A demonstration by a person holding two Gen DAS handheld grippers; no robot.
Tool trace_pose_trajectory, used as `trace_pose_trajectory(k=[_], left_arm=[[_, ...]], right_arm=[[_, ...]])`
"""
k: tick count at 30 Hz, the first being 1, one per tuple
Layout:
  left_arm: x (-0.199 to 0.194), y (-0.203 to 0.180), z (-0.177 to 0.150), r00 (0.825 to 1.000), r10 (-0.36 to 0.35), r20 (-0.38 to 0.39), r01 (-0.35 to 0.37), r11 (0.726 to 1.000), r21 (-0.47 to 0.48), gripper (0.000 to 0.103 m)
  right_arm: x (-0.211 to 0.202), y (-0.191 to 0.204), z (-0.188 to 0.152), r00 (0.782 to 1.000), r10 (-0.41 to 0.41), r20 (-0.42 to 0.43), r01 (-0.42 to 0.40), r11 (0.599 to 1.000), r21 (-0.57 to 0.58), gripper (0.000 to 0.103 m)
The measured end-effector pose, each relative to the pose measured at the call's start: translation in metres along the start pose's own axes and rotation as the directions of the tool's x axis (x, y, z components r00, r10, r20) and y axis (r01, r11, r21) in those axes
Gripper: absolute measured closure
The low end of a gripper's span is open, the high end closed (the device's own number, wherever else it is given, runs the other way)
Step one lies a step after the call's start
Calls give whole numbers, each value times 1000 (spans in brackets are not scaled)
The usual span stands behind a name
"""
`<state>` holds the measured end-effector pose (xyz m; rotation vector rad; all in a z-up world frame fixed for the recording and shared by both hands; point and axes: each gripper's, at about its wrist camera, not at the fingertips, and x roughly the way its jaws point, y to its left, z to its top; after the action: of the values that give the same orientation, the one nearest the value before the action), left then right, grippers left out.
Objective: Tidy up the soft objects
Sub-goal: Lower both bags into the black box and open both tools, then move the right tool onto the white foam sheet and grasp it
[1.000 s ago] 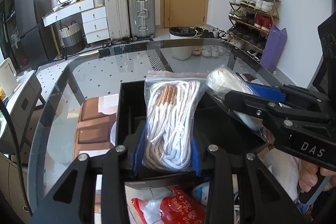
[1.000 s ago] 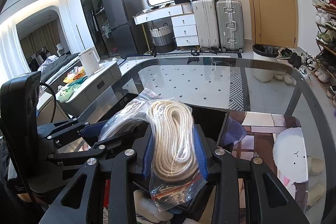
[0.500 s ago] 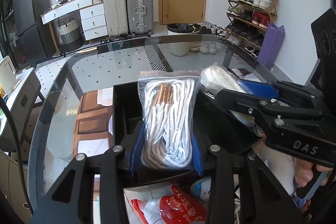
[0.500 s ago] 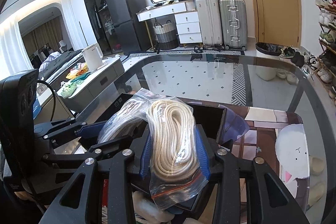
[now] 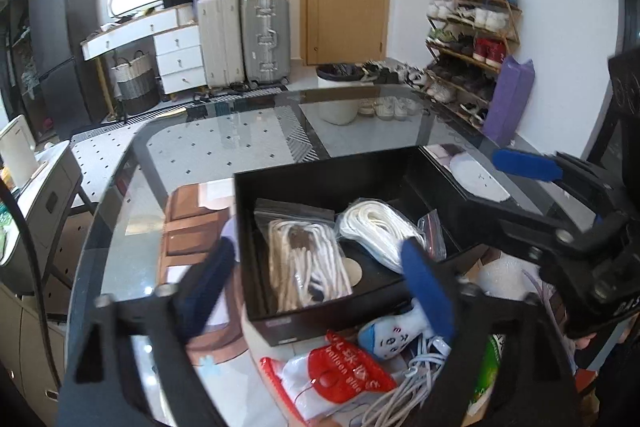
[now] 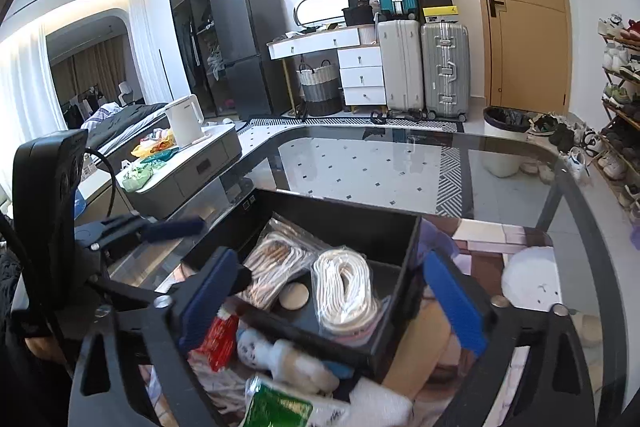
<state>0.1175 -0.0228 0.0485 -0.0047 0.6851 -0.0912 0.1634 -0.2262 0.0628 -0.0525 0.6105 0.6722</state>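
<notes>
**Ana:** Two zip bags of rope lie side by side in the open black rectangular box (image 5: 320,187) on the glass table (image 5: 248,147): the clear bag of tan-and-white cord (image 5: 300,263) toward the box's left wall, the clear bag of white rope (image 5: 380,231) toward its right.

**Ben:** And both claws hang empty. The left gripper (image 5: 320,287) has its blue-padded fingers (image 5: 426,291) spread wide apart over the box's near edge; the right gripper (image 6: 336,299) is just as wide.

**Ana:** So the next pick looks like the heap at the table's near edge, just outside the box wall: a small white-and-blue plush doll (image 5: 394,331), a red-labelled plastic packet (image 5: 344,375), loose white cord (image 5: 416,383).

**Ben:** My advice: take the doll by its middle, squeeze gently, lift straight up so the cord doesn't drag along.

**Ana:** Then set it in the empty far part of the box, clear of the round beige disc (image 6: 294,295) between the bags.

**Ben:** Risk is snagging that packet.
</notes>
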Motion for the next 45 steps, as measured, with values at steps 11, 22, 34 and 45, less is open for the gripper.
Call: trace_pose_trajectory(k=[11, 22, 34, 45], left_arm=[[-30, 20, -20, 1000, 13, 28, -12, 999, -46, 0], [-34, 17, -46, 999, 37, -19, -38, 998, -47, 0], [-27, 14, -64, 997, 58, -54, -60, 997, -45, 0], [-21, 21, -71, 995, 67, -75, -71, 996, -58, 0]], right_arm=[[-34, 5, -29, 1000, -27, -14, 27, 999, 21, 1], [-52, 0, -61, 997, -55, -56, 59, 996, 70, 1], [-59, -3, -78, 994, -73, -87, 81, 992, 92, 1], [-54, -10, -90, 987, -81, -136, 98, 987, 126, 1]])
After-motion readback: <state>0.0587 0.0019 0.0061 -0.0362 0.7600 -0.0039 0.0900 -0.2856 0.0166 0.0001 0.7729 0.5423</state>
